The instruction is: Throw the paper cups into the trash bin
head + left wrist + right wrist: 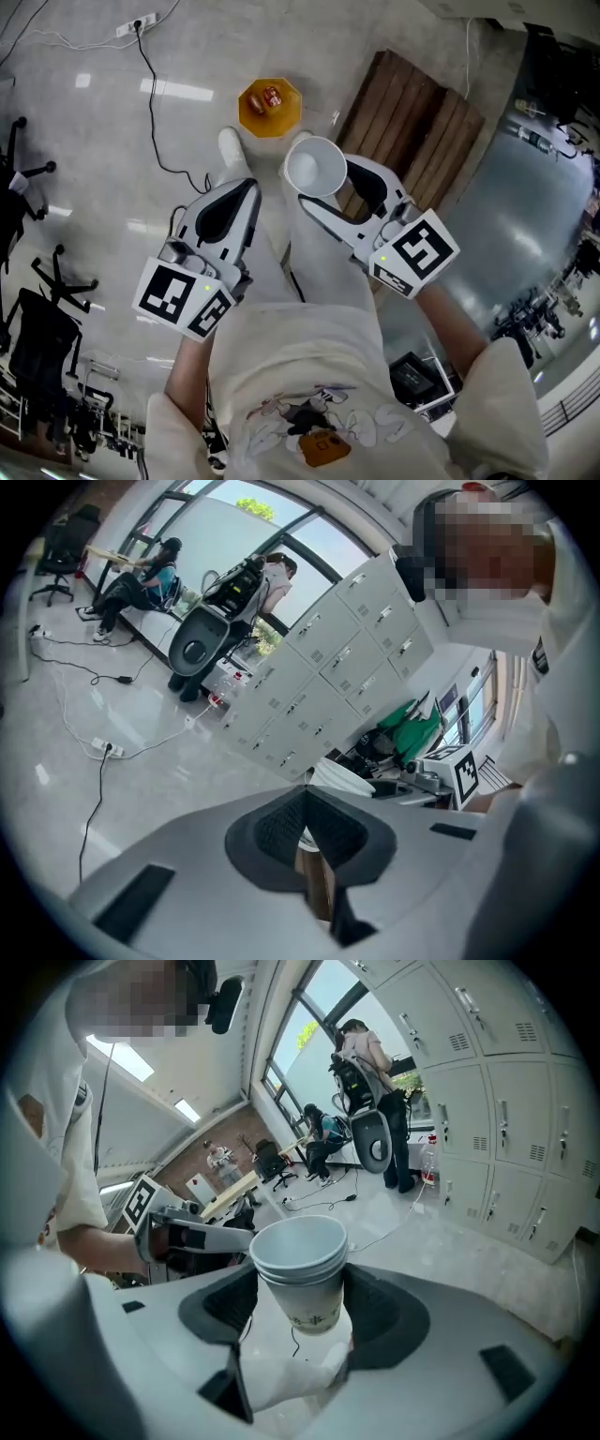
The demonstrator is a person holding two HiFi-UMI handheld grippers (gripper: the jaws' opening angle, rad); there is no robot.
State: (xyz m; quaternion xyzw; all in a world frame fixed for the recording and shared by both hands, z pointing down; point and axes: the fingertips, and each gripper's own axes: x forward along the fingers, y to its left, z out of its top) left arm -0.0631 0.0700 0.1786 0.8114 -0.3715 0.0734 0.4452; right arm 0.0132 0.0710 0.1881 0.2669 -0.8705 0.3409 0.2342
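A stack of white paper cups (pixel 315 167) sits upright between the jaws of my right gripper (pixel 324 182), which is shut on it. In the right gripper view the cups (pixel 300 1265) show nested rims, with the pads pressing both sides at my right gripper (pixel 300 1309). My left gripper (pixel 247 187) hangs beside it on the left, shut and holding nothing; its pads meet in the left gripper view (pixel 305 829). An orange trash bin (pixel 269 107) stands on the floor just beyond the cups, with a small red item inside.
A brown slatted wooden platform (pixel 412 117) lies right of the bin. A black cable (pixel 153 89) runs from a power strip (pixel 141 23) across the grey floor. Black office chairs (pixel 33 281) stand at the left. Grey lockers (pixel 328 667) line a wall.
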